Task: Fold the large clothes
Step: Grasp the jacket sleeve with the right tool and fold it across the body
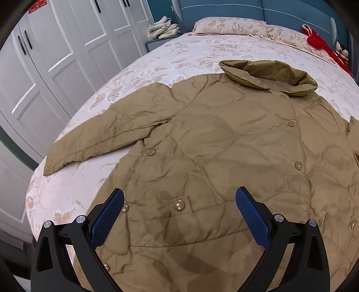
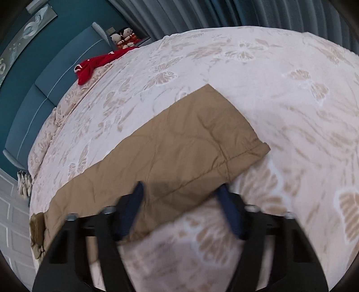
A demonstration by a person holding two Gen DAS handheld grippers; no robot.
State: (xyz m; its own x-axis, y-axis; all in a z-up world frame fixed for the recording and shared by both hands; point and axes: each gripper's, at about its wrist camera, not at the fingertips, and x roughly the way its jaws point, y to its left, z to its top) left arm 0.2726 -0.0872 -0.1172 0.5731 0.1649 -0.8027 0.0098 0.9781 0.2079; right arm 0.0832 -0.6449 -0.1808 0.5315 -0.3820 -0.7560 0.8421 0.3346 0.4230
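A tan quilted jacket (image 1: 224,146) lies spread flat, front up, on the bed, with its hood (image 1: 269,76) toward the pillows and one sleeve (image 1: 101,137) stretched out to the left. My left gripper (image 1: 179,200) is open and empty, hovering just above the jacket's lower front by a pocket flap button (image 1: 178,205). In the right wrist view the jacket's other sleeve (image 2: 179,146) lies flat across the bed. My right gripper (image 2: 181,191) is open, its blue fingers straddling the sleeve's near edge. That view is blurred by motion.
The bed (image 1: 190,51) has a pale butterfly-print cover. Pillows (image 1: 235,25) and a red garment (image 1: 316,40) lie at the head. A white wardrobe (image 1: 56,56) stands at the left. Folded cloths (image 1: 163,28) sit on a nightstand. Dolls (image 2: 123,36) and grey curtains (image 2: 246,13) are beyond the bed.
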